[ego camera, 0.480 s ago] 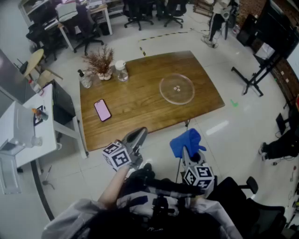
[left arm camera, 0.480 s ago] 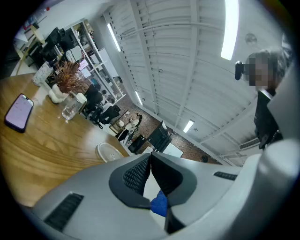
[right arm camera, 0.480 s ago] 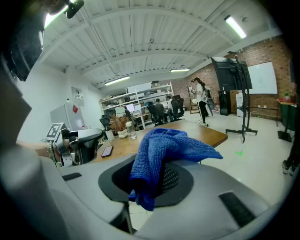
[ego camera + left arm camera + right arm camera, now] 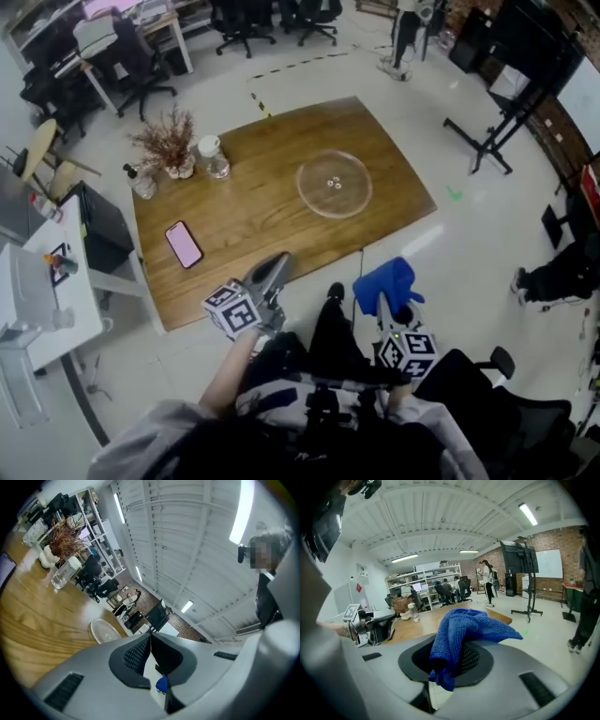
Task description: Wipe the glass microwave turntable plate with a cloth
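My left tongs [image 4: 273, 270] are pressed together, tip against tip, with nothing between them. In the head view they sit at the near edge of the wooden tabletop [image 4: 253, 216] and point out across it.

My right tongs [image 4: 383, 302] are clamped on the blue cloth [image 4: 388, 279]. In the right gripper view the cloth is bunched between the two tips. One fold hangs down in front and another spreads out over the top to the right. These tongs are off the tabletop, over the pale floor [image 4: 441, 253], just beside its near edge and level with my left tongs.

The glass plate [image 4: 335, 184] lies flat on the far right part of the tabletop, well apart from both tongs and from the cloth. Neither touches it. The wood grain shows through it, and there is a small hub at its middle. In the left gripper view it shows as a pale disc out past the closed tips.

A phone [image 4: 184, 245] with a pink screen lies flat on the near left part of the tabletop. At the far left corner stand a dried plant [image 4: 169, 139] in a white pot, a clear jar [image 4: 215, 158] just to its right, and a small bottle [image 4: 142, 182] to its left. All three are upright and close together, well apart from the plate.
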{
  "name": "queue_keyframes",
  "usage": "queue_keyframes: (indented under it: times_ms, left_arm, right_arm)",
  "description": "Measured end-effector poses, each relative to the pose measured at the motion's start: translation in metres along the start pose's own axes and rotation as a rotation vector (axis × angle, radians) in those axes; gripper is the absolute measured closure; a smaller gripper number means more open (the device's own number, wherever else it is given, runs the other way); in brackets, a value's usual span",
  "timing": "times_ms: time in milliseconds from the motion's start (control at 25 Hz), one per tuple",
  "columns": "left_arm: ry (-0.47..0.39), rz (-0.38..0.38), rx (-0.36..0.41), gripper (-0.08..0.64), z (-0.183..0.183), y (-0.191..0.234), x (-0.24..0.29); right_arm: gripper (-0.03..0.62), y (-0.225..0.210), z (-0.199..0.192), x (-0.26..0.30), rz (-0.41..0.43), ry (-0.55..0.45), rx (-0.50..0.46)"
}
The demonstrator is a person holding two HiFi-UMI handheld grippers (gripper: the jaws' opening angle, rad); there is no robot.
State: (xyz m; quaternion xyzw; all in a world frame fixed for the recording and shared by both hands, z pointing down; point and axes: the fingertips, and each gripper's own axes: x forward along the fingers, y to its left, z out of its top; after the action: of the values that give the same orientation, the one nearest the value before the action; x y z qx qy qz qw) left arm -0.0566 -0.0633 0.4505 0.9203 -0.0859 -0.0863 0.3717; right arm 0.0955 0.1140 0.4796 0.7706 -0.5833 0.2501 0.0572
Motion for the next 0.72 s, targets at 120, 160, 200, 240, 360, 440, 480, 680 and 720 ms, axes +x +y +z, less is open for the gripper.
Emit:
queue_keyframes:
  times_ms: [120, 160, 200, 240, 360, 440, 480, 680, 720]
  left_arm:
    - [-0.036, 0.043, 0.006, 0.565, 0.016, 0.02, 0.008]
    - [-0.047, 0.064, 0.013, 0.565, 0.021, 0.029, 0.011]
    - [-0.056, 0.086, 0.02, 0.565, 0.026, 0.037, 0.014]
    - [-0.065, 0.107, 0.027, 0.565, 0.03, 0.046, 0.018]
    - [-0.095, 0.175, 0.036, 0.565, 0.041, 0.074, 0.033]
    - [-0.124, 0.216, 0.034, 0.565, 0.048, 0.089, 0.044]
    - [-0.138, 0.232, 0.032, 0.565, 0.051, 0.094, 0.051]
    - [-0.178, 0.284, 0.026, 0.565, 0.058, 0.097, 0.084]
    - [-0.184, 0.291, 0.028, 0.565, 0.058, 0.098, 0.09]
  right_arm:
    - [0.515, -0.01, 0.014, 0.025, 0.023, -0.001, -0.011]
    - [0.515, -0.013, 0.019, 0.036, 0.037, 0.004, -0.018]
    - [0.515, -0.016, 0.025, 0.049, 0.053, 0.01, -0.025]
    - [0.515, -0.018, 0.032, 0.063, 0.071, 0.014, -0.031]
    - [0.515, -0.021, 0.066, 0.107, 0.14, 0.011, -0.046]
    - [0.515, -0.024, 0.088, 0.134, 0.193, 0.013, -0.079]
    - [0.515, -0.027, 0.097, 0.147, 0.218, 0.018, -0.099]
    - [0.515, -0.044, 0.136, 0.194, 0.299, 0.052, -0.141]
    - [0.515, -0.047, 0.139, 0.203, 0.316, 0.061, -0.148]
